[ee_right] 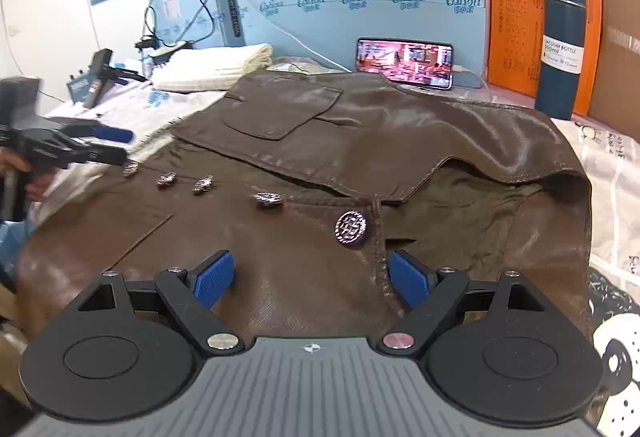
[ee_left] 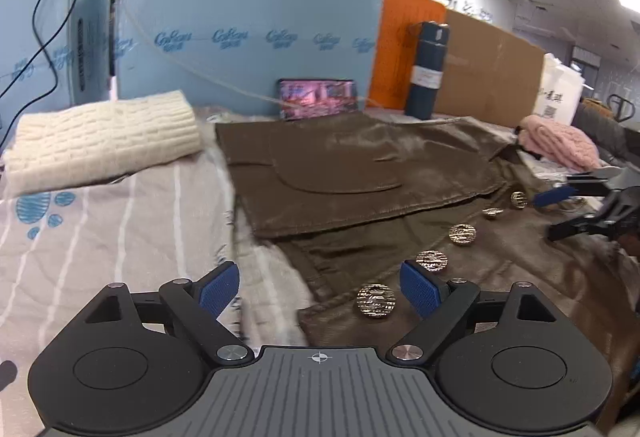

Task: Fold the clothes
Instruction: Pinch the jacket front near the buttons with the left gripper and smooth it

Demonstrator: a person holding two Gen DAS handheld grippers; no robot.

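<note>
A brown leather jacket (ee_left: 360, 173) with a row of silver buttons (ee_left: 375, 300) lies on the bed sheet, its far front panel folded over; it also shows in the right wrist view (ee_right: 360, 141). My left gripper (ee_left: 320, 289) is open and empty, hovering over the jacket's hem edge beside the nearest button. My right gripper (ee_right: 312, 279) is open and empty above the jacket's near front panel, close to the collar-side button (ee_right: 351, 229). Each gripper appears in the other's view: the right gripper (ee_left: 576, 209) at the far right, the left gripper (ee_right: 116, 147) at the far left.
A folded cream knit sweater (ee_left: 104, 141) lies at the back left. A pink knit garment (ee_left: 560, 145) lies at the back right. A phone (ee_right: 404, 63) and a dark blue vacuum bottle (ee_right: 560, 41) stand against blue foam and orange boards. The striped sheet (ee_left: 100, 237) lies left of the jacket.
</note>
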